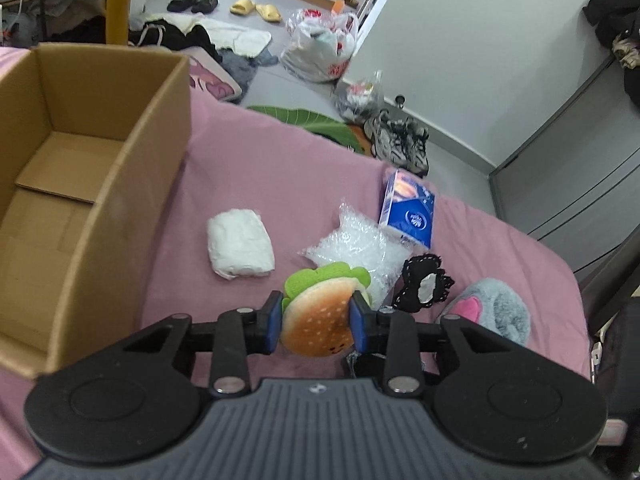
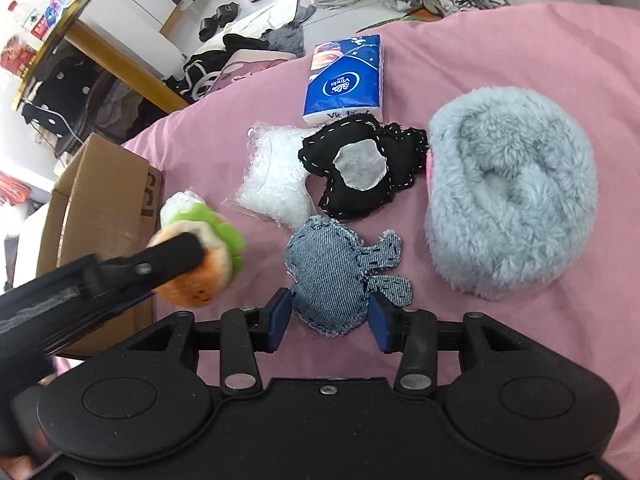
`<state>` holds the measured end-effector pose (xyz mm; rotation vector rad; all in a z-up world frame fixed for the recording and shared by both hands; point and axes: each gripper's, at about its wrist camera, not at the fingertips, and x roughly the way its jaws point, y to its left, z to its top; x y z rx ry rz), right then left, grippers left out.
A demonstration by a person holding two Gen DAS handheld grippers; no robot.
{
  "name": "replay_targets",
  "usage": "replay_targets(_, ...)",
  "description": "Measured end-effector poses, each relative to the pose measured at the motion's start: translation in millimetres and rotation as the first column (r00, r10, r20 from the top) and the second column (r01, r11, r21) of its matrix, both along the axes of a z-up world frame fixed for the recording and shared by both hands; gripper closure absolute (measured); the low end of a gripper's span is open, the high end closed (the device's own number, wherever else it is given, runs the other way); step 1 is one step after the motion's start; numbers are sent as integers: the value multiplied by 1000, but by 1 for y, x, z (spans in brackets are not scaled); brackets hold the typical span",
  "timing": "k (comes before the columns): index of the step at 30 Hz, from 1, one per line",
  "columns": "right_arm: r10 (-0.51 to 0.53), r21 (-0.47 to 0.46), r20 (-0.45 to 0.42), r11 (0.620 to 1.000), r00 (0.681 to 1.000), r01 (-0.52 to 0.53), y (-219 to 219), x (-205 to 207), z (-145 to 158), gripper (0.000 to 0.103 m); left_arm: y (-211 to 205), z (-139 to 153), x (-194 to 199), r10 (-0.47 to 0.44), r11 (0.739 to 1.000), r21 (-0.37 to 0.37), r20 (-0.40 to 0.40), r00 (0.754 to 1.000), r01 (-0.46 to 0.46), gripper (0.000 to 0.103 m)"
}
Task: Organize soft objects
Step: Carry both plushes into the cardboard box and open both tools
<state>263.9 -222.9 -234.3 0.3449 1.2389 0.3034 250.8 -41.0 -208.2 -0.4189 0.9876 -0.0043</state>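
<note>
While the left hand-held gripper [image 1: 318, 322] is clamping a plush hamburger [image 1: 320, 320] between its blue pads at the lower middle of the left wrist view, the cardboard box [image 1: 120, 184] is waiting open-topped at the left of that frame, and nothing can be seen inside it. Judging from this, the step in hand is carrying the toy over the box wall and dropping it in; doing it well probably means lifting high enough to clear the stiff corrugated rim, keeping the squeeze even so the squashy bun is not slipping sideways, and letting go only once it is hanging above the box floor. In the right wrist view, the right hand-held gripper [image 2: 330, 318] is standing open with its pads flanking a denim stuffed shape [image 2: 340, 276] with frayed edges and dark stitching, which is lying flat on the pink bed sheet [image 2: 500, 48] at the lower middle of the frame. Around it are lying a black stitched pouch [image 2: 360, 164] with a white patch, a crinkly clear plastic bag [image 2: 276, 176], a glossy blue tissue pack [image 2: 346, 80] towards the top, and a fluffy grey-blue slipper [image 2: 512, 196] at the right. A white folded bundle [image 1: 240, 242] is resting near the middle of the left wrist view, close to the box.
</note>
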Motion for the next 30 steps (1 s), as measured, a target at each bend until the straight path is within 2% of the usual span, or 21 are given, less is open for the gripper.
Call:
replay_targets(4,10,-102,38,995,999,-6,16,3,1,71,4,12,-12,10,1000,6,27,1000,-10,70)
replay_targets(7,10,-130,57,991,998,-2,23,0,6,77,8,22,-22,12,1000,13,48,999,-13,70)
replay_targets(10,1,-92,62,996,998,5,23,-6,16,78,15,31,-32,26,999,24,64,998,-27,70)
replay_targets(18,-15,-70,130,997,991,24,27,-19,49,78,30,60,-53,49,998,19,113,992,-52,70)
replay_targets(30,8,-28,235,1000,972,-2,52,-40,100,77,64,114,-80,89,995,25,220,971,-96,70)
